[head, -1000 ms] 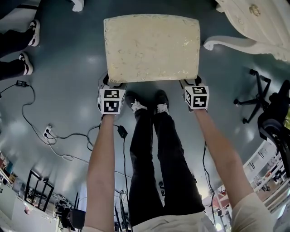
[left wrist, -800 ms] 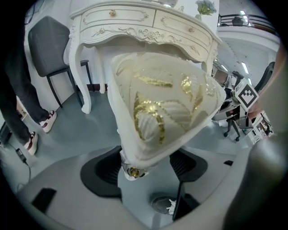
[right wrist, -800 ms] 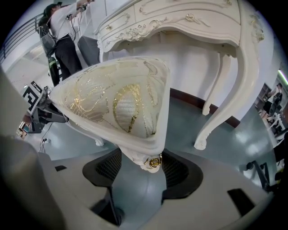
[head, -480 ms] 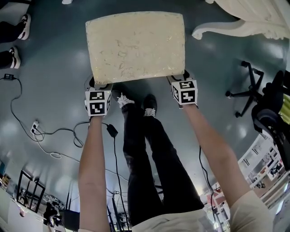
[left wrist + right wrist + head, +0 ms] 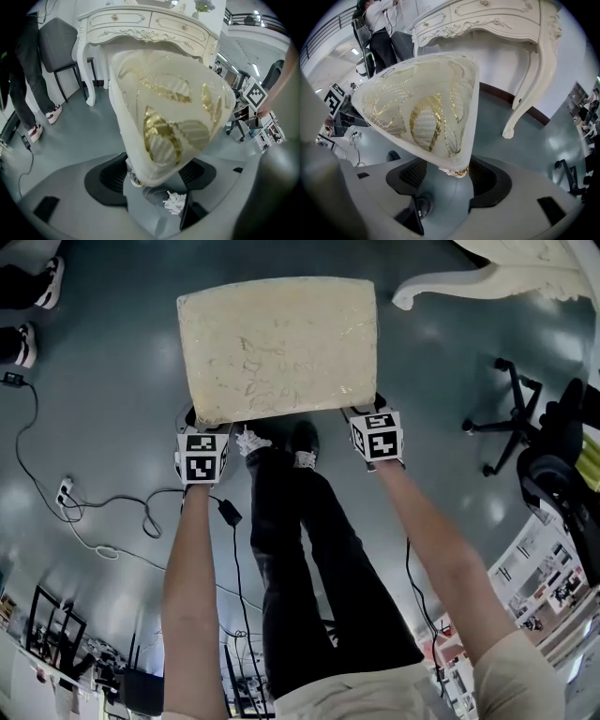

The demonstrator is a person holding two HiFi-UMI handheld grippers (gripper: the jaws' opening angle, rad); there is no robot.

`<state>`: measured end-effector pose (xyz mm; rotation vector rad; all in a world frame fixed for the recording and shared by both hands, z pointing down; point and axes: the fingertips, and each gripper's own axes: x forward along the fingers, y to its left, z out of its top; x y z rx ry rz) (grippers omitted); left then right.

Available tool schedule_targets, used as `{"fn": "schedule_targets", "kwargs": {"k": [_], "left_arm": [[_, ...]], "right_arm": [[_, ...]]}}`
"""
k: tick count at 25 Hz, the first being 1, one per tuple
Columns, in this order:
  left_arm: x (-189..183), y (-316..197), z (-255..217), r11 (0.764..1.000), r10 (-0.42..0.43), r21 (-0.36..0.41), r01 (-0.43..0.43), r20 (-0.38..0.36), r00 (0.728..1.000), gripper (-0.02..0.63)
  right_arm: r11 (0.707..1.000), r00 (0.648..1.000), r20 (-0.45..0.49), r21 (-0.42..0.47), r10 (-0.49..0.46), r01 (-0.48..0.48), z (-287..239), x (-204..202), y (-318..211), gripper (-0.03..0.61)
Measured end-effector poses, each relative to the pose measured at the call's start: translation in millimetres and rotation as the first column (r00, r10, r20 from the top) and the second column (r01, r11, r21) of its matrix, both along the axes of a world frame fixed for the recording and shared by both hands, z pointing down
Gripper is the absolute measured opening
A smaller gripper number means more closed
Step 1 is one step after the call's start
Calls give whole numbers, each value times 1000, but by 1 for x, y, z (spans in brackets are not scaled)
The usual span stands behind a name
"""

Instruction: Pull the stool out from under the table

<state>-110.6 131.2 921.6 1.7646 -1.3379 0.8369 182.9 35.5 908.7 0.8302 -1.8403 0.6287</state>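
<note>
The stool (image 5: 281, 348) has a cream cushion with a gold pattern and stands on the grey floor, out in front of the white carved table (image 5: 506, 268). My left gripper (image 5: 199, 423) is shut on the stool's near left corner, and my right gripper (image 5: 370, 413) is shut on its near right corner. In the left gripper view the cushion corner (image 5: 173, 108) fills the space between the jaws of the left gripper (image 5: 152, 180). The right gripper view shows the other corner (image 5: 422, 112) held by the right gripper (image 5: 447, 178). The stool's legs are hidden under the cushion.
The table's curved leg (image 5: 525, 98) stands behind and to the right of the stool. A black office chair (image 5: 525, 427) is at the right. Cables (image 5: 94, 521) trail on the floor at the left. Another person's shoes (image 5: 28, 296) are at the far left, and my own feet (image 5: 281, 442) sit just behind the stool.
The stool and both grippers have shifted left and away from the table, whose leg now sits further toward the top right corner. Both grips are unchanged.
</note>
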Motion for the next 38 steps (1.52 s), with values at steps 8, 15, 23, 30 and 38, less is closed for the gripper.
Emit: {"fn": "schedule_targets", "kwargs": {"k": [8, 15, 23, 30, 38], "left_arm": [[3, 26, -34, 996, -45, -73, 45, 0, 999, 324], [24, 35, -135, 995, -85, -54, 84, -24, 996, 322], [38, 21, -274, 988, -142, 48, 145, -53, 988, 316], [47, 32, -368, 953, -284, 93, 290, -74, 956, 311], [66, 29, -459, 924, -298, 217, 314, -102, 949, 310]], "right_arm": [[996, 998, -29, -84, -47, 44, -43, 15, 32, 281], [996, 998, 68, -88, 10, -4, -144, 2, 44, 281], [999, 981, 190, 4, 32, -34, -279, -28, 26, 281], [996, 961, 274, 76, 28, -50, -375, -40, 33, 281], [996, 930, 367, 60, 34, -61, -433, -36, 60, 281]]}}
